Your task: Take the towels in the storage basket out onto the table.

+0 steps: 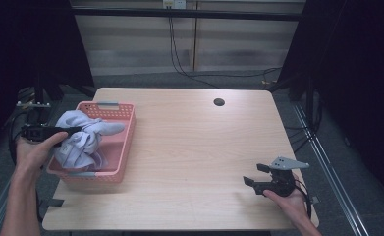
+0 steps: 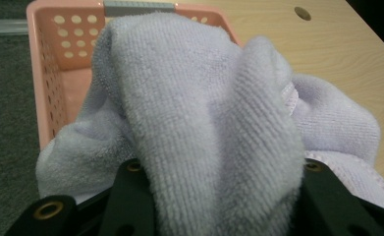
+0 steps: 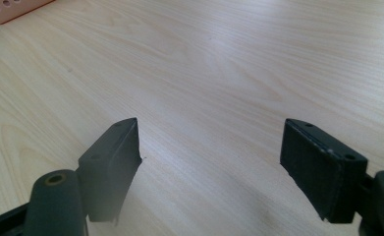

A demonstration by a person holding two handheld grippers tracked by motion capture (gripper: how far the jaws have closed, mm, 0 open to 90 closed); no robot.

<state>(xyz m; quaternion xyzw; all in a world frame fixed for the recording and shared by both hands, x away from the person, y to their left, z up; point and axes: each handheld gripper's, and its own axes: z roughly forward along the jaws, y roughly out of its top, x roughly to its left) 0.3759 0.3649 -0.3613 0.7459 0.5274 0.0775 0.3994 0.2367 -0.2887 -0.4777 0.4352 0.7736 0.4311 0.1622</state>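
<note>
We count one lilac towel point(image 2: 204, 123) over one pink basket point(image 1: 124, 142); our left gripper point(image 1: 74, 131) fingers clamp it, our right gripper point(image 3: 210, 167) fingers gape empty above the tabletop point(image 1: 189, 147).

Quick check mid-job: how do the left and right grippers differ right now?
The left gripper is shut on the lavender towel over the pink basket; the right gripper is open and holds nothing. The left sits at the table's left edge, the right over bare wood near the front right. Both have black jaws and are hand-held.
</note>
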